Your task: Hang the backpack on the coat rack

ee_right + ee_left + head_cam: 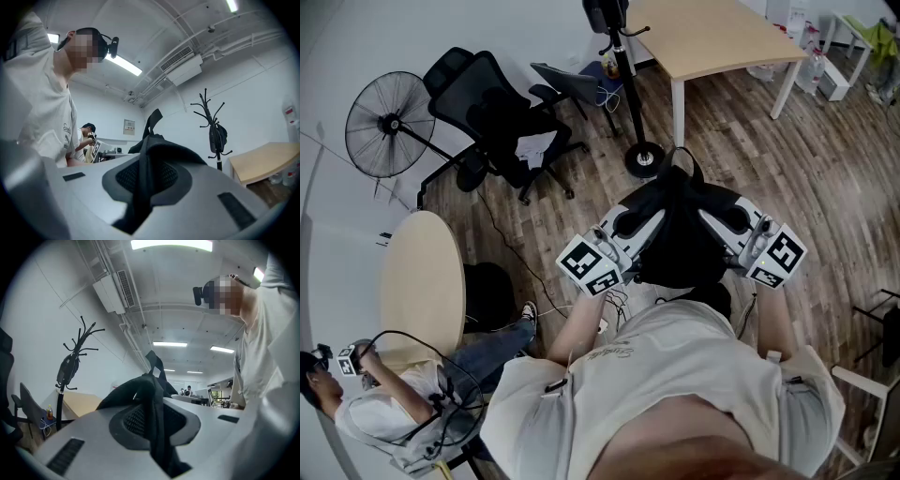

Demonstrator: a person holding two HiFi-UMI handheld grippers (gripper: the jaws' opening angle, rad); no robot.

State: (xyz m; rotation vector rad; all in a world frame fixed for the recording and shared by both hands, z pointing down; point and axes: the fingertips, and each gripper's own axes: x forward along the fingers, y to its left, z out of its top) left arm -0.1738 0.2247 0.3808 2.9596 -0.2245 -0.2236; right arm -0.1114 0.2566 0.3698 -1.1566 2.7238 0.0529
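I hold a black backpack [680, 234] up in front of my chest between both grippers. My left gripper [645, 228] is shut on a fold of its fabric at the left side, and my right gripper [712, 220] is shut on the right side. In the left gripper view the black fabric [151, 394] runs through the shut left gripper [152, 416]. The right gripper [146, 178] pinches a strap [143, 187] the same way. The black coat rack [630, 103] stands ahead on the floor. A small dark bag [67, 371] hangs on the rack [79, 345], also visible as the rack [209, 112].
A black office chair [502, 122] and a floor fan [389, 127] stand to the left of the rack. A wooden table [722, 37] is beyond it. A round table [422, 281] and a seated person [366, 398] are at my left.
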